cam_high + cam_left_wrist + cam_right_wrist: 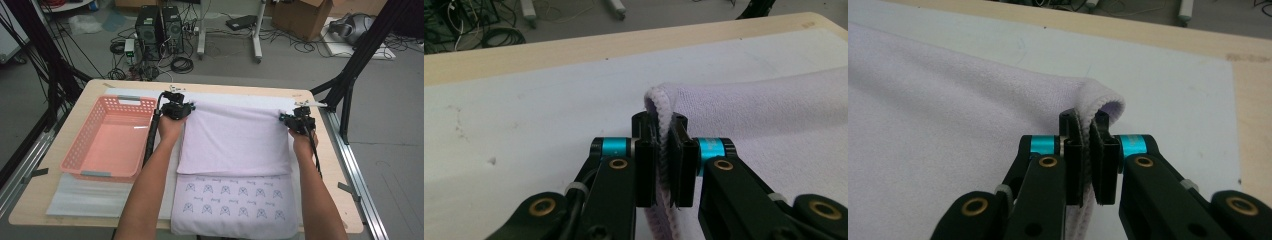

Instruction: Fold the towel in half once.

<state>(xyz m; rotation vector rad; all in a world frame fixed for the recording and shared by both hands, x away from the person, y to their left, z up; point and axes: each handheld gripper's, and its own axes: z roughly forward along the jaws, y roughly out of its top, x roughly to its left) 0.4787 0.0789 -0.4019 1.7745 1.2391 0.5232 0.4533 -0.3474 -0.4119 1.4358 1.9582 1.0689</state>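
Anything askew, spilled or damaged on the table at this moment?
Nothing stands out. The lilac towel lies flat and square on the white mat, each far corner pinched in a hand-held gripper, left and right. The pink basket sits upright and looks undamaged.

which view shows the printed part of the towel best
The high view: the towel lies folded back, with its printed part spread flat nearest the person. The left gripper view and right gripper view show plain lilac cloth, each gripper shut on a hemmed corner.
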